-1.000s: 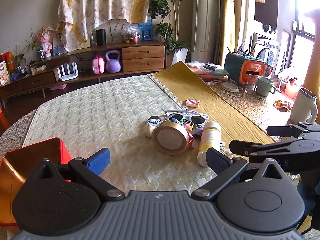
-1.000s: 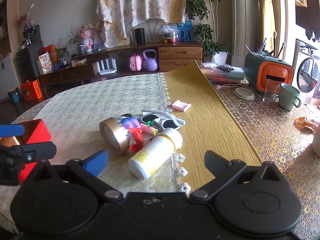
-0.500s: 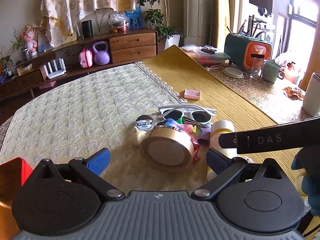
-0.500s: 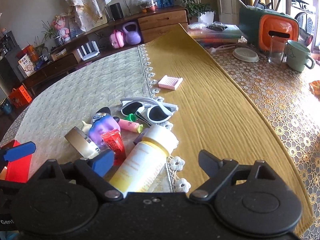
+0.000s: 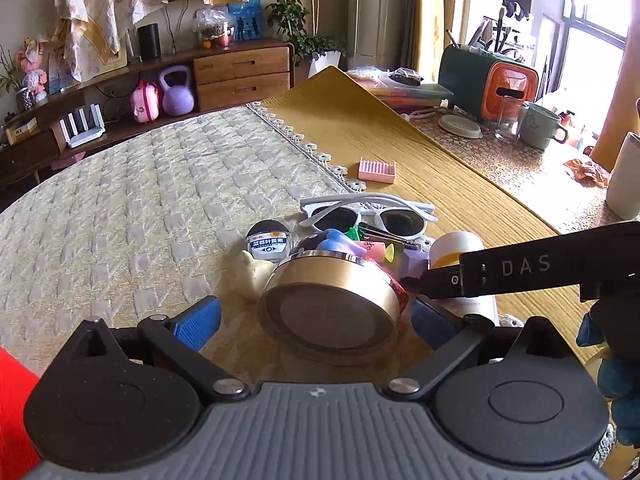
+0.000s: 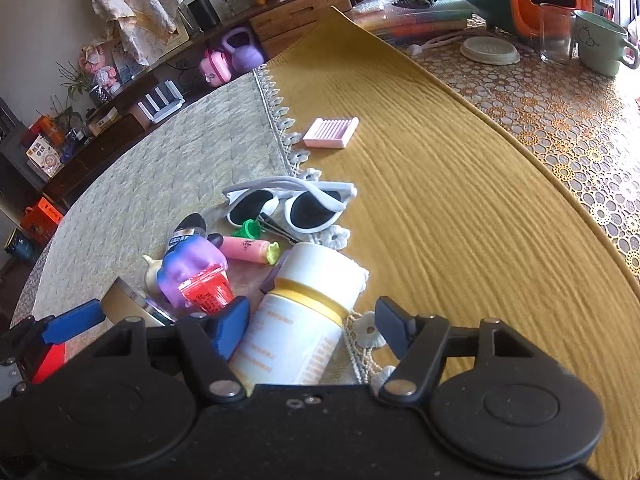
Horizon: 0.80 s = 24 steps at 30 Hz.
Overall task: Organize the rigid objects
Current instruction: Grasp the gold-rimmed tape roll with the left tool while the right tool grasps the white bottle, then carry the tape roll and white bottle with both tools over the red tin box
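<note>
Left gripper (image 5: 316,316): jaws apart, gold tin (image 5: 332,304) lying between them, no pad touching it. Right gripper (image 6: 316,328): jaws just been closing, white bottle (image 6: 304,312) between them, right pad still clear of it. Sunglasses (image 6: 292,204) ahead of both, beyond the pile.
</note>
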Each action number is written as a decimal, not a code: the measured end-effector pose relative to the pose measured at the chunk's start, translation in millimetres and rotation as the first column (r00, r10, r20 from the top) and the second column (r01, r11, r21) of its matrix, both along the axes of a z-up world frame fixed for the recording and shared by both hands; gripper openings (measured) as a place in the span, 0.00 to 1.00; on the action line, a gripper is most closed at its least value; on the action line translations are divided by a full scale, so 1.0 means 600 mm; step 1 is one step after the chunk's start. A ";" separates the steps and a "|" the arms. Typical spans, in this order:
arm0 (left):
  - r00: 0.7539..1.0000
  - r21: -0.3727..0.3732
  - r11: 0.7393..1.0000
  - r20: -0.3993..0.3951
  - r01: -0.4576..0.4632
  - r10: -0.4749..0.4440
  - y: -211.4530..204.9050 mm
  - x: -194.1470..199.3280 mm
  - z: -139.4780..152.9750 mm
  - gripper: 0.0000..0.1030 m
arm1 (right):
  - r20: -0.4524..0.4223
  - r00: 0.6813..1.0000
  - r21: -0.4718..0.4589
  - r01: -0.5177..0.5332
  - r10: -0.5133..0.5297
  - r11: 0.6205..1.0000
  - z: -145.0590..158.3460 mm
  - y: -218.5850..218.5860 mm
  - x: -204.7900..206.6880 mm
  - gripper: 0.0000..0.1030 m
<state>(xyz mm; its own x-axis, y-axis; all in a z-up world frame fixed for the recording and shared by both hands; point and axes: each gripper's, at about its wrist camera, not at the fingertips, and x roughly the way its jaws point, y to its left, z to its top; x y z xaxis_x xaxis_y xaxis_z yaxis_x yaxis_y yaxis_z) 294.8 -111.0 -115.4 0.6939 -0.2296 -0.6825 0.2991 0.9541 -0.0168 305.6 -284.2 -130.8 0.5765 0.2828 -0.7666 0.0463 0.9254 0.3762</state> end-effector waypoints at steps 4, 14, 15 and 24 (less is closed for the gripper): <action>1.000 -0.022 1.000 -0.005 0.014 -0.014 0.001 0.001 -0.001 0.82 | 0.003 1.000 0.010 0.012 -0.012 1.000 -0.001 0.000 0.001 0.60; 1.000 -0.040 0.999 -0.015 -0.005 0.004 0.008 -0.010 0.004 0.77 | 0.024 0.999 0.038 0.024 -0.025 0.999 0.007 0.001 -0.010 0.48; 1.000 -0.037 0.999 -0.016 -0.011 0.010 0.008 -0.012 0.006 0.76 | 0.031 0.999 0.037 0.023 -0.024 0.999 0.009 0.003 -0.014 0.48; 0.999 -0.057 0.998 -0.027 -0.027 0.026 0.024 -0.050 0.031 0.76 | 0.095 0.995 0.030 0.009 -0.012 1.000 0.042 0.014 -0.071 0.45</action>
